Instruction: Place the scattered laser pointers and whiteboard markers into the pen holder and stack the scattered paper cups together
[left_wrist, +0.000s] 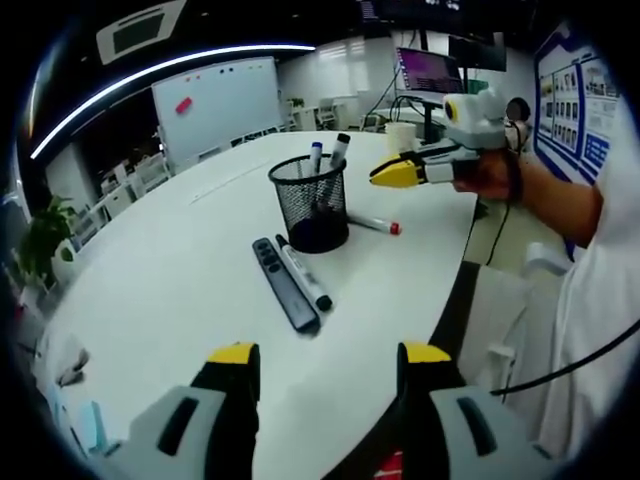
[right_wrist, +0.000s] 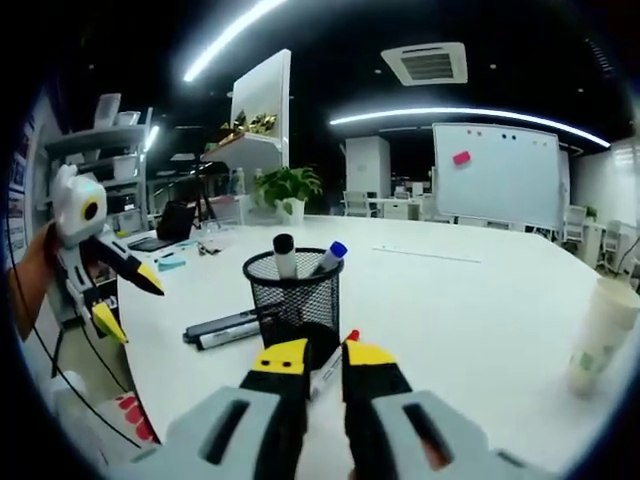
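Black mesh pen holder (left_wrist: 310, 203) stands mid-table (left_wrist: 170, 270), two markers (right_wrist: 285, 256) upright inside. A laser pointer (left_wrist: 285, 284) and whiteboard marker (left_wrist: 304, 272) lie beside it; a red-capped marker (left_wrist: 375, 224) behind. Left gripper (left_wrist: 325, 358) gapes; right gripper (right_wrist: 318, 352) nearly closed, empty. Paper cups (right_wrist: 600, 333) stand apart.

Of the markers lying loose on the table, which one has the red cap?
The red-capped marker lying alone just beside the mesh pen holder; the black-capped marker lies against the dark laser pointer.

A broad white round-edged table (left_wrist: 180, 270) fills an open office; a standing whiteboard (right_wrist: 497, 174), curved ceiling light strips (right_wrist: 470, 114) and potted plant (right_wrist: 288, 187) lie beyond.
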